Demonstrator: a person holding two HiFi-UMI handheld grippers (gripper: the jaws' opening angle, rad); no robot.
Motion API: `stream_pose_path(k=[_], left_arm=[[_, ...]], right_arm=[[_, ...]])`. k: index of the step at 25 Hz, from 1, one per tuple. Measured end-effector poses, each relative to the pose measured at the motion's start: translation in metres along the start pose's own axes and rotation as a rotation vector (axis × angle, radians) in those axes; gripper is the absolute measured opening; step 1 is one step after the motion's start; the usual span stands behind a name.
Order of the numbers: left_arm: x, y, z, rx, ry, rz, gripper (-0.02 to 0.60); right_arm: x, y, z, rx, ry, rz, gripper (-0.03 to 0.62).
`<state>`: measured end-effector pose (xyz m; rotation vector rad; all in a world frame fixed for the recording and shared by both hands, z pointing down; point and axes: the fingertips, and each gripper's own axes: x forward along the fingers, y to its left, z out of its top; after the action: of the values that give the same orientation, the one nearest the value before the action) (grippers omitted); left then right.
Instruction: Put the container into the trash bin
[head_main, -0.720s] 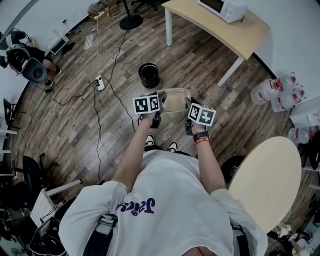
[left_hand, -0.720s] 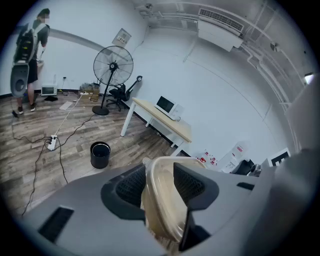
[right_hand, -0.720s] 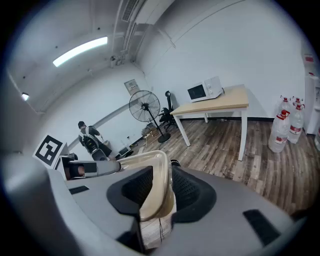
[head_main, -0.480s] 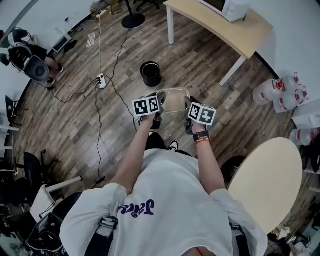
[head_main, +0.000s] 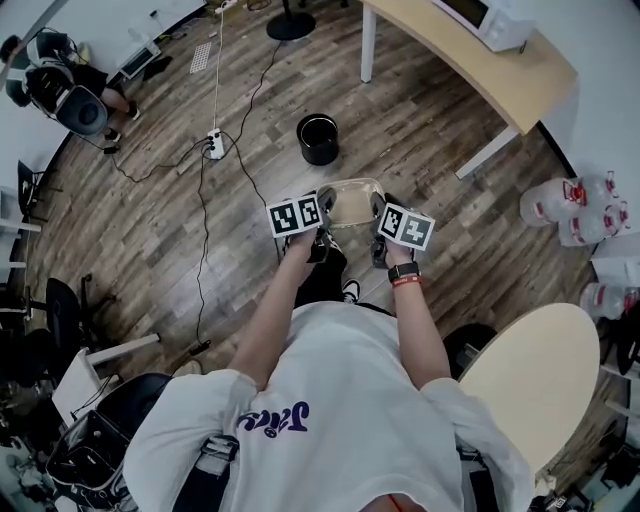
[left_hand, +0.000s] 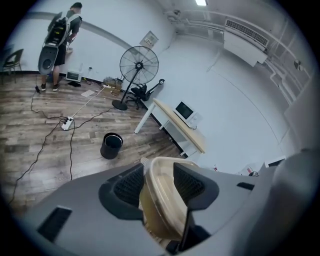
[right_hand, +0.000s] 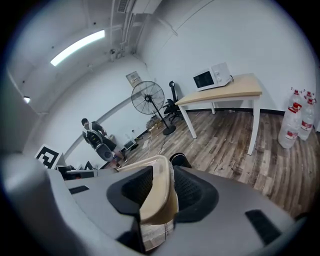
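Wood-plank floor (head_main: 150, 250) is spreading out below me, with a black trash bin (head_main: 318, 139) standing upright on it ahead of my grippers, near a white power strip (head_main: 214, 146) and its cables. I am holding the clear, shallow container (head_main: 350, 202) up in the air between both tools, well apart from the bin. My left gripper (left_hand: 159, 185) is pinching the container's left rim, its ribbed pads pressing on either side of the wall. My right gripper (right_hand: 156, 192) is clamping the opposite edge the same way, so the container is hanging between them. Both grippers are pointing forward and slanting downward. In the left gripper view the bin is showing just past the container's rim, open mouth up. A light wooden desk (head_main: 480, 60) with a microwave (right_hand: 212, 78) on it is standing beyond the bin to the right, and a pedestal fan (left_hand: 139, 67) is standing near the far wall. Large water bottles (head_main: 575, 205) are sitting on the floor at my right, and a round pale table (head_main: 530, 365) is showing beside my right arm. Another person (left_hand: 60, 40) is standing by the far wall.
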<state>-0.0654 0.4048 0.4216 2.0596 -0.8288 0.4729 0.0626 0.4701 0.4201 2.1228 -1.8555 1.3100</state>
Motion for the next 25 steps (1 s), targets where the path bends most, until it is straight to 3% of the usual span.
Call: stream_pose_path(k=[11,25], left_arm=[[0.042,0.063,0.077,-0.111,-0.052,0.045,0.186],[0.114,0.130,0.173,-0.177,-0.048,0.100,0.158]], right_arm=[[0.103,0.028,0.043,-0.038,0.099,0.032,0.135],[0.231,0.046,0.105,-0.067,0.208,0.060,0.137]])
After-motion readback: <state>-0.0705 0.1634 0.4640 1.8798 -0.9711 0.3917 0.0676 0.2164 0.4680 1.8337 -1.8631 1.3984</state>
